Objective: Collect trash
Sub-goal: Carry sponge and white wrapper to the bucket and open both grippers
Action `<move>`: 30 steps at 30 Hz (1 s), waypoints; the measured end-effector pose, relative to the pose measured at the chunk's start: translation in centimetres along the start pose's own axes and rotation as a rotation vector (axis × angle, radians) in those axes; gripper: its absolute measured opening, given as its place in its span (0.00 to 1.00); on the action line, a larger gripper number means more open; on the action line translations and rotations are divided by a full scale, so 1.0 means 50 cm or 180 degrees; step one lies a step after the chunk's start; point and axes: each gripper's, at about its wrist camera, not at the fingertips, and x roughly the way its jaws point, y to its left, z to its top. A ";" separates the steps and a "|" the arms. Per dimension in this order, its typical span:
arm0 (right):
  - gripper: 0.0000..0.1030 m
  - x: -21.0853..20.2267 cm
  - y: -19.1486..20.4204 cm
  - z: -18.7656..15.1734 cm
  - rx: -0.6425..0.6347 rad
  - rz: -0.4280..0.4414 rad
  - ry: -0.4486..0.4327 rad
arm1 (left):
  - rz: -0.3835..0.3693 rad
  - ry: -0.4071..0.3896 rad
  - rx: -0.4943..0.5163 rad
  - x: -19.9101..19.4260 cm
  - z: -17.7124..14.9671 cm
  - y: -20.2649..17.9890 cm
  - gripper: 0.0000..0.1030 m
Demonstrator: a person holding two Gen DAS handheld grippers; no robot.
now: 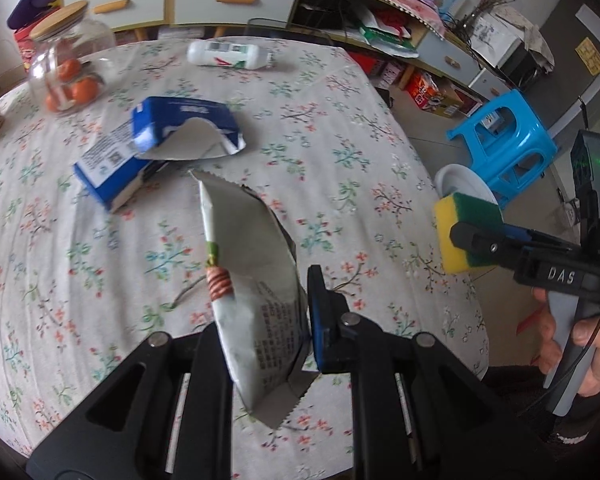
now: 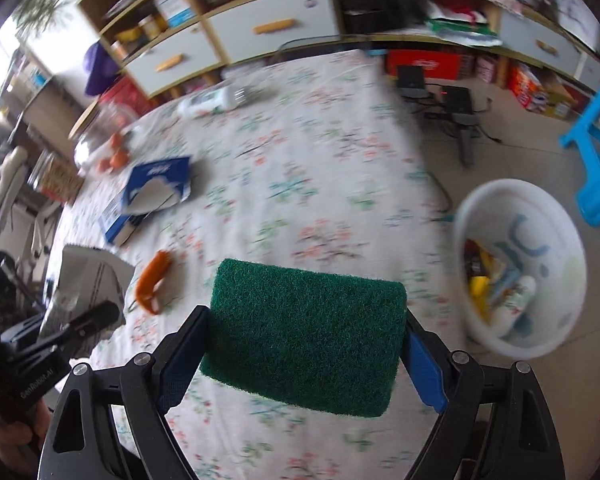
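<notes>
Left hand-held gripper (image 1: 268, 320): black linkage arms, silver pivot screws, blue pads. Right hand-held gripper (image 2: 304, 340): same build, grey handle, white "DAS" lettering, green indicator light, thin black cable. Dark sleeve at wrist.

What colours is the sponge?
Sponge: yellow with a green scrubby top, clearest in the left wrist view.

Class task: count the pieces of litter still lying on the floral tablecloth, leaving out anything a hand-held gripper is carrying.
3: the torn blue carton mid-table, the white bottle on its side at the far edge, and an orange scrap near the front. The wrapper may hide more.
</notes>
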 end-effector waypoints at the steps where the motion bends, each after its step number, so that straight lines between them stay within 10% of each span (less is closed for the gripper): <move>1: 0.87 -0.005 -0.017 0.003 0.0053 -0.0021 -0.0015 | -0.0009 0.0003 0.0019 0.004 0.004 -0.009 0.16; 30: 0.95 -0.073 -0.436 0.012 0.1360 -0.0368 -0.0234 | -0.0601 0.0359 0.0452 0.199 0.116 -0.344 0.16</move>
